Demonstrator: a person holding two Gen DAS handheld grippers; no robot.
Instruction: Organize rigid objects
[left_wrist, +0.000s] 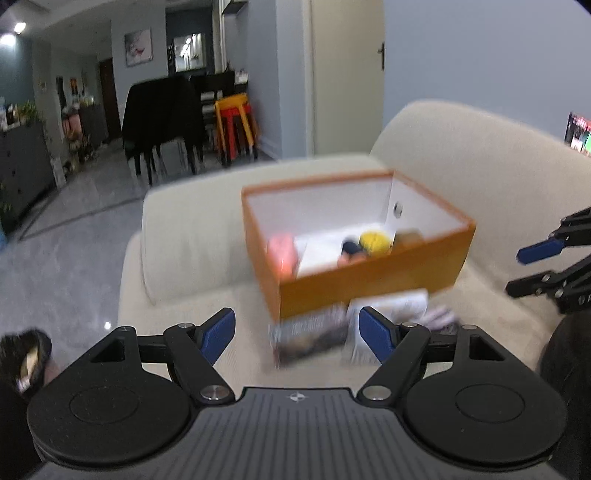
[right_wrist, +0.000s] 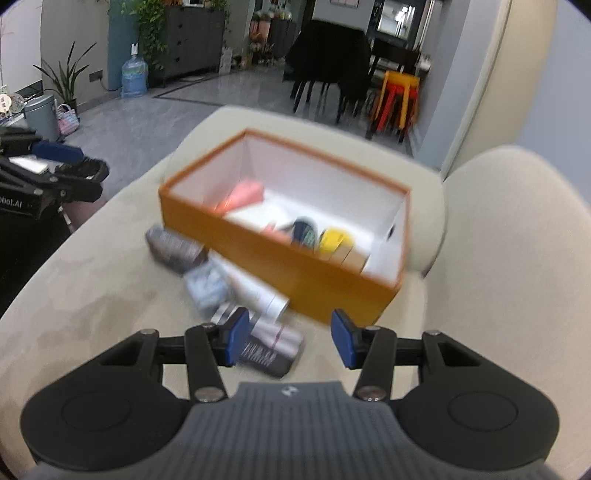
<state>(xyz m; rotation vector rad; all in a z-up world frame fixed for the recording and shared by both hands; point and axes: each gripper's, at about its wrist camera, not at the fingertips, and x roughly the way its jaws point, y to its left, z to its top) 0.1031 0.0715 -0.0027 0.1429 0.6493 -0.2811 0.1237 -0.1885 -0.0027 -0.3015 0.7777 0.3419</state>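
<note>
An open orange box (left_wrist: 373, 280) (right_wrist: 295, 273) sits on a beige sofa seat. Inside lie a pink pack (right_wrist: 242, 197), a dark round item (right_wrist: 304, 229) and a yellow item (left_wrist: 375, 242) (right_wrist: 334, 240). Several small packs lie on the seat in front of the box: a dark one (left_wrist: 312, 338) (right_wrist: 173, 245), a pale blue one (right_wrist: 205, 286), a white tube (right_wrist: 258, 291) and a dark-and-white pack (right_wrist: 273, 347). My left gripper (left_wrist: 297, 334) is open and empty, above the dark pack. My right gripper (right_wrist: 288, 338) is open and empty, over the dark-and-white pack. The frames are blurred.
The sofa armrest (left_wrist: 177, 236) and backrest (left_wrist: 480, 166) (right_wrist: 517, 229) flank the box. The right gripper shows at the left wrist view's right edge (left_wrist: 546, 266); the left gripper shows at the right wrist view's left edge (right_wrist: 51, 173). Chairs and stools (right_wrist: 397, 99) stand beyond.
</note>
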